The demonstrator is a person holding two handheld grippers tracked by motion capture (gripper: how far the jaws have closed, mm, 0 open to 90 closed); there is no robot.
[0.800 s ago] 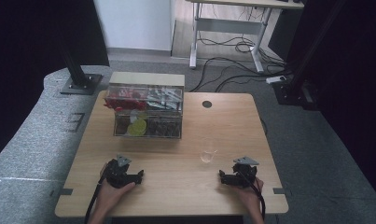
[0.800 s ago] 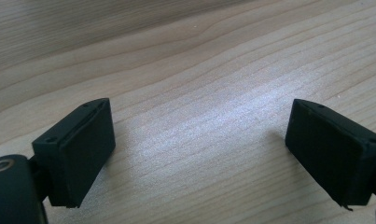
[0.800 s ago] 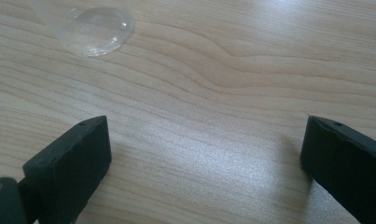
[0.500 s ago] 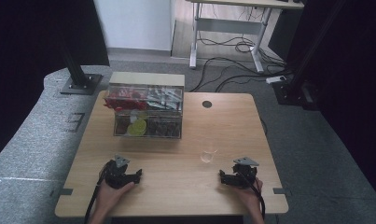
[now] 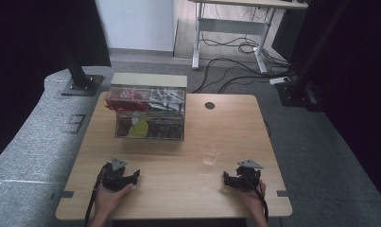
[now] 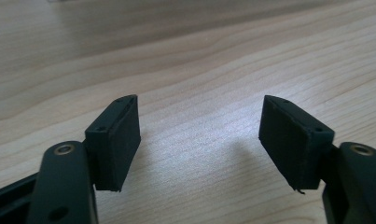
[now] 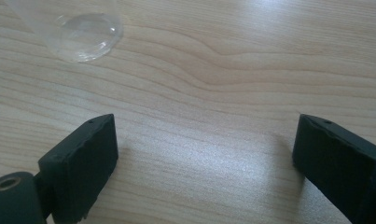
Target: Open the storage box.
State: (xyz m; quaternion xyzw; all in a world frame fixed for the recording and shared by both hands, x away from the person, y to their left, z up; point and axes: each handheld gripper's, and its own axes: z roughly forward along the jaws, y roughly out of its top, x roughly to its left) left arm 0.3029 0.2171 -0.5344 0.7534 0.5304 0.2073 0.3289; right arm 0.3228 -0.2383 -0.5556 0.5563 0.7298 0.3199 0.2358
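A light wooden table [image 5: 178, 189] with a round cable hole [image 5: 209, 105] near its far edge carries a clear plastic organiser box [image 5: 149, 113] at the far left, its compartments packed with red, yellow and dark items. A small clear glass cup [image 5: 210, 157] stands alone toward the near right, well apart from the box.

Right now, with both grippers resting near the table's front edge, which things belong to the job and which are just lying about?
Likely part of the job:
- small clear cup, nearest the right gripper
- left gripper; both have open, empty jaws

Just lying about, for now:
- clear box of mixed items at the back
- wooden table itself
- cables on the floor
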